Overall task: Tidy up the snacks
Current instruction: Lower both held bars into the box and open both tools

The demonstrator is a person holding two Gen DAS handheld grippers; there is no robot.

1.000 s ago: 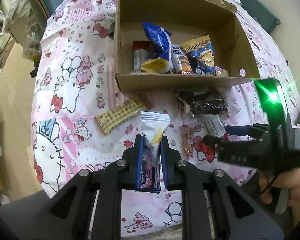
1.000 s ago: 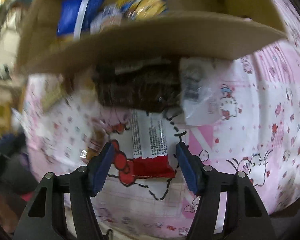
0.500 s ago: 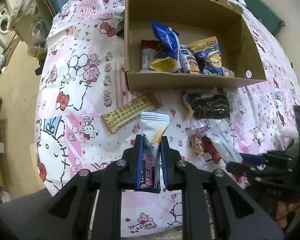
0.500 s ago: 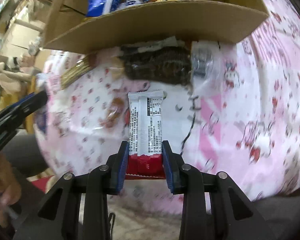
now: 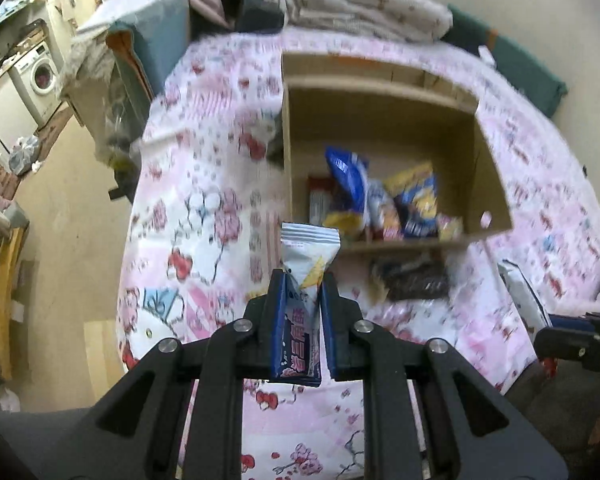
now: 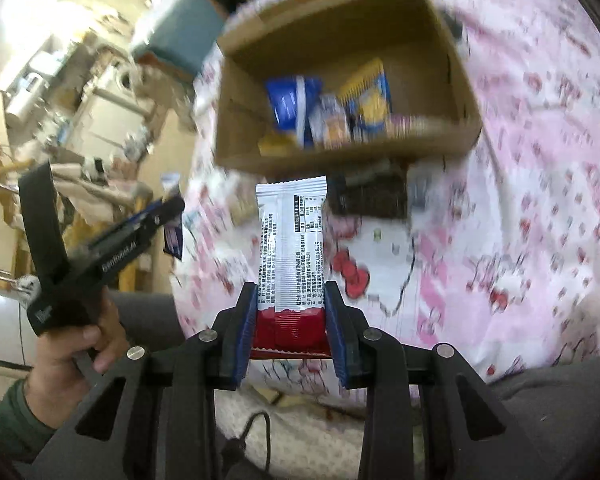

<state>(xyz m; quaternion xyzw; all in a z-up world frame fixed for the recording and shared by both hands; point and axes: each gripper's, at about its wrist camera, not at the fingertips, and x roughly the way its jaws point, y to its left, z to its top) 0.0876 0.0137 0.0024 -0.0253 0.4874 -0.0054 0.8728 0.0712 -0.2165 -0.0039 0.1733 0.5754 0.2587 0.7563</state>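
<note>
- Left gripper [image 5: 303,300]: I see the jaws pinching a blue-and-white snack pouch [image 5: 306,258] low down, top end sticking out free.
- Right gripper [image 6: 290,312]: clamped on the red end of a red-and-white snack bar [image 6: 290,248], most of it cantilevered forward.
- Both held above the patterned bedsheet [image 5: 204,216], short of the cardboard box [image 5: 496,196], which already holds several packets.
- Risk: slick wrappers gripped at one end, could slip or swing and catch the box's near wall.
- Dark cookie pack [image 5: 414,280] lies loose by the box, not yet packed.
</note>
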